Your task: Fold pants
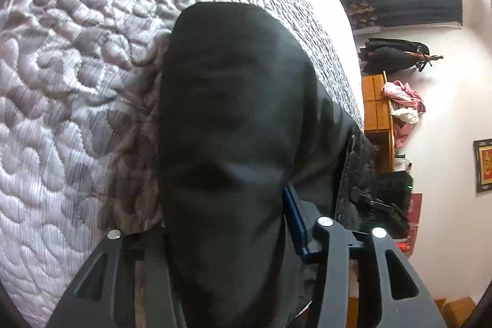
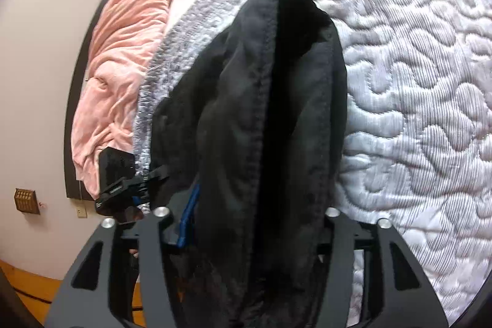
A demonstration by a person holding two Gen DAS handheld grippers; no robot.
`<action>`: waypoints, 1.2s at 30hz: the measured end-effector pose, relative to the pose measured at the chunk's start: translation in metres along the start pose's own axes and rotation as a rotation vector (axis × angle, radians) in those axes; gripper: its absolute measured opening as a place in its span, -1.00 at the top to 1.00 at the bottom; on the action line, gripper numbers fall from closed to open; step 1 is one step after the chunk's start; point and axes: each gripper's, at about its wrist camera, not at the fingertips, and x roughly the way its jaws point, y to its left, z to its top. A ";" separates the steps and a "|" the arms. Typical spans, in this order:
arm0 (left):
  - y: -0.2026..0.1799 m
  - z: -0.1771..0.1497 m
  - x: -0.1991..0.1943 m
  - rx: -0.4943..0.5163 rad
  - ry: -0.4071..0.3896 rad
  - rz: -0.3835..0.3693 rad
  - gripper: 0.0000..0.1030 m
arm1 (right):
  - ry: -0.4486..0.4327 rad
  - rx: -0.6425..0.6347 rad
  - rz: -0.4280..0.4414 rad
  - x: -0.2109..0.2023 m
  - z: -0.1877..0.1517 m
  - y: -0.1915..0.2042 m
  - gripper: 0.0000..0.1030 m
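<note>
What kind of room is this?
Most likely a bedroom: a quilted mattress fills the view, a pink blanket lies rumpled beside it, and clothes are heaped on a wooden shelf.

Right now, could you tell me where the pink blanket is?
In the right wrist view, the pink blanket lies bunched at the left, beside the quilted mattress.

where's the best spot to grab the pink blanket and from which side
Probably the bunched, ridged folds of the pink blanket, coming from above with the claw across a ridge. It lies crumpled along the far edge of the quilted mattress, so raised folds offer a pinch. Both claws look full of black pants right now.
</note>
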 end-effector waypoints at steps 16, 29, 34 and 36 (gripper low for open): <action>-0.031 0.024 -0.072 0.058 -0.291 0.195 -0.61 | -0.235 -0.191 -0.165 -0.065 0.028 0.083 -0.56; -0.035 0.021 -0.041 0.045 -0.250 0.292 -0.84 | -0.202 -0.093 -0.130 -0.045 0.026 0.058 -0.50; -0.039 -0.045 -0.063 0.108 -0.311 0.308 -0.84 | -0.215 -0.140 -0.040 -0.073 -0.042 0.068 -0.52; -0.033 -0.068 -0.061 0.108 -0.316 0.348 -0.84 | -0.205 -0.130 -0.038 -0.070 -0.059 0.062 -0.52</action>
